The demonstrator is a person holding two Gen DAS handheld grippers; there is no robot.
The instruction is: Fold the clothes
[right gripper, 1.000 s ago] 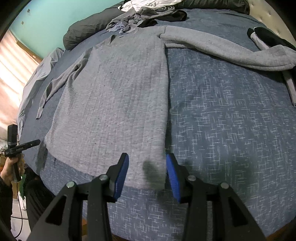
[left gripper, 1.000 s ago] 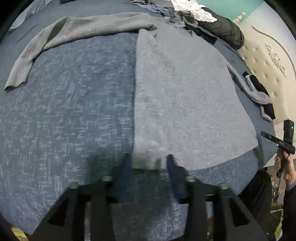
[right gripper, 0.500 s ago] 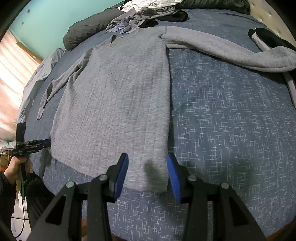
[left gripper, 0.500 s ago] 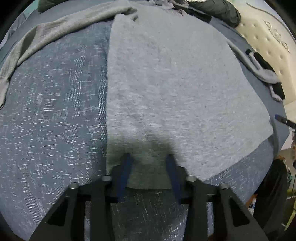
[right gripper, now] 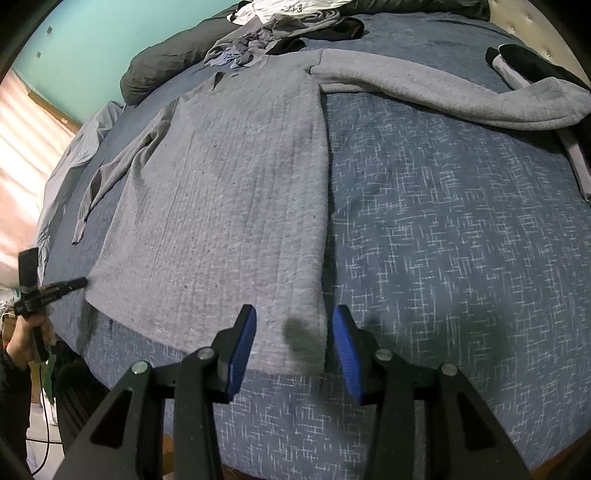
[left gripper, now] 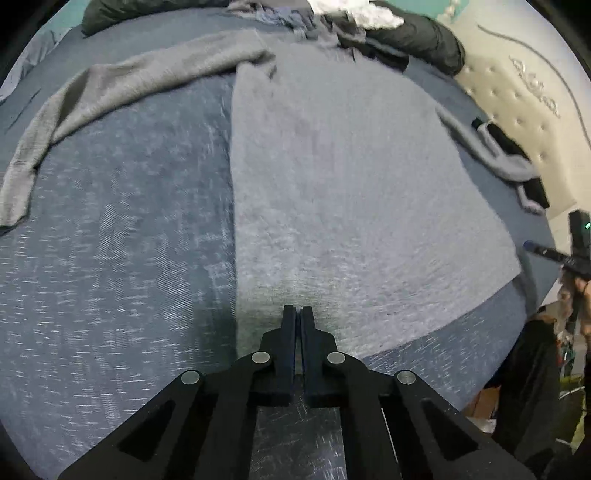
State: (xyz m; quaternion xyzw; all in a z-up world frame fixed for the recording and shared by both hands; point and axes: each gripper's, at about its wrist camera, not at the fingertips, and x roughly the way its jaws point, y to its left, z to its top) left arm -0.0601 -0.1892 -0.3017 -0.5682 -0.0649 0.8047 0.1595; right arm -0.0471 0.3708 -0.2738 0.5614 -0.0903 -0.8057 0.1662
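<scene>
A grey long-sleeved sweater (left gripper: 351, 184) lies flat on the blue bedspread (left gripper: 110, 277), hem towards me and both sleeves spread out. My left gripper (left gripper: 298, 314) is shut on the hem near the sweater's left corner, with fabric pinched between the pads. In the right wrist view the same sweater (right gripper: 229, 206) fills the middle. My right gripper (right gripper: 293, 317) stands open, its blue pads on either side of the hem's right corner, with a shadow on the cloth between them. Each gripper also shows small at the other view's edge: the left gripper (right gripper: 48, 291) and the right gripper (left gripper: 546, 253).
A pile of loose clothes (right gripper: 280, 33) and a dark pillow (right gripper: 166, 62) lie at the far end of the bed. A black and grey garment (right gripper: 532, 62) overlaps the right sleeve's cuff. A padded headboard (left gripper: 535, 96) is at the right. The bed's near edge is just below both grippers.
My left gripper moved forward over the hem and closed on it; it was open before. The right gripper stayed open at the hem's right corner.
</scene>
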